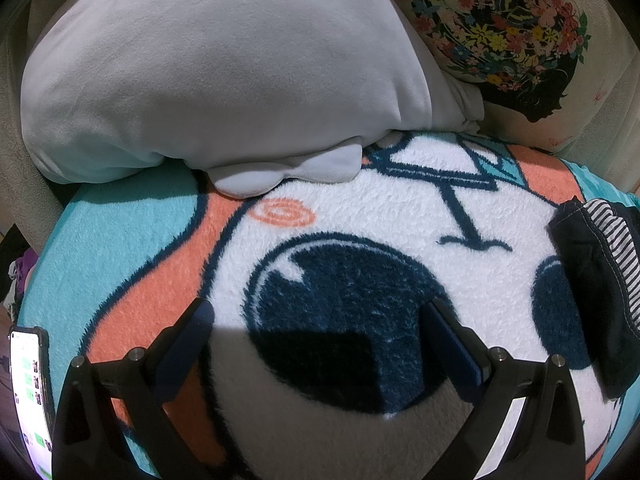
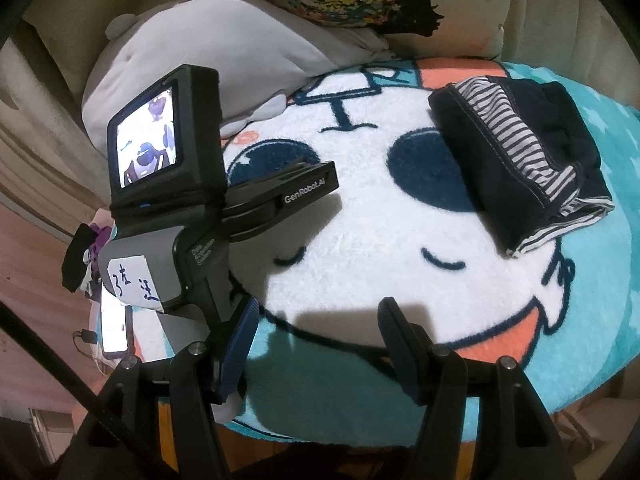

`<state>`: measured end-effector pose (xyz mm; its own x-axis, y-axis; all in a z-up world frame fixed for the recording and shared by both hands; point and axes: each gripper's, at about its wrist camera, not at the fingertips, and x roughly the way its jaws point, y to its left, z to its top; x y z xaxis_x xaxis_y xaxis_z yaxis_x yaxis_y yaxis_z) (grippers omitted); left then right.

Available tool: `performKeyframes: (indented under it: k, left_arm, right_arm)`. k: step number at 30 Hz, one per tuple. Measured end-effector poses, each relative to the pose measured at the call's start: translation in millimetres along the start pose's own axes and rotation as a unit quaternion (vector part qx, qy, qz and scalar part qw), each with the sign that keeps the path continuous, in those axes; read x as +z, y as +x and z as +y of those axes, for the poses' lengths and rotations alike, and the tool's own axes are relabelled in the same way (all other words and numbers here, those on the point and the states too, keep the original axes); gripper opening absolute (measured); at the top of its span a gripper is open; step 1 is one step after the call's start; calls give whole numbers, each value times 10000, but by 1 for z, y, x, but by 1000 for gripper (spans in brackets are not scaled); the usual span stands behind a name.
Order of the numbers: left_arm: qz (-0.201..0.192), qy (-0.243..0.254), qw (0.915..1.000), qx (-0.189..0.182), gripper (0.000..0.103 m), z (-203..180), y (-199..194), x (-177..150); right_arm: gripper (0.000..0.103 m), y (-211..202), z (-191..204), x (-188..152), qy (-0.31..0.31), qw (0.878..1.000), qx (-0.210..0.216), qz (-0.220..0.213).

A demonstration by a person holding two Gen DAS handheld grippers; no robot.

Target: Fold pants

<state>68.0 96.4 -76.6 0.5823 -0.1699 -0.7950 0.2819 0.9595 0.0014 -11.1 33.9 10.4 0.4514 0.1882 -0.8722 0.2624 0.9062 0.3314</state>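
Dark navy pants (image 2: 520,160) with a striped lining lie folded into a compact bundle on the fleece cartoon blanket (image 2: 360,240), at the right. They show at the right edge of the left wrist view (image 1: 596,288). My left gripper (image 1: 316,316) is open and empty over the blanket's dark blue patch, left of the pants. Its body shows in the right wrist view (image 2: 208,200). My right gripper (image 2: 320,316) is open and empty, low over the blanket's near part, well short of the pants.
A grey plush pillow (image 1: 220,72) lies at the blanket's far left side. A floral cushion (image 1: 508,36) leans behind it. A lit phone (image 1: 30,396) lies at the blanket's left edge. Beige sofa upholstery (image 2: 560,20) surrounds the blanket.
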Motion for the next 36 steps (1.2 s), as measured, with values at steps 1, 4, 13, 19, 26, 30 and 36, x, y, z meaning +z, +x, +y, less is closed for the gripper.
performKeyframes:
  k: [1, 4, 13, 19, 26, 30, 36]
  left_arm:
    - [0, 0, 10000, 0, 103, 0, 0, 0]
    - [0, 0, 10000, 0, 103, 0, 0, 0]
    - [0, 0, 10000, 0, 103, 0, 0, 0]
    - [0, 0, 10000, 0, 103, 0, 0, 0]
    - [0, -1, 10000, 0, 103, 0, 0, 0]
    - [0, -1, 10000, 0, 103, 0, 0, 0]
    - [0, -1, 10000, 0, 103, 0, 0, 0]
  right_arm:
    - [67, 0, -1, 0, 20, 10000, -6, 5]
    - [67, 2, -2, 0, 39, 10000, -37, 45]
    - [67, -1, -1, 8, -93, 9996, -270, 31]
    - [67, -3, 2, 16, -274, 9986, -456, 38]
    - [67, -2, 3, 23, -453, 9974, -554, 54]
    - [67, -1, 2, 24, -447, 9974, -557, 64]
    - [67, 2, 1, 23, -416, 9978, -509, 82]
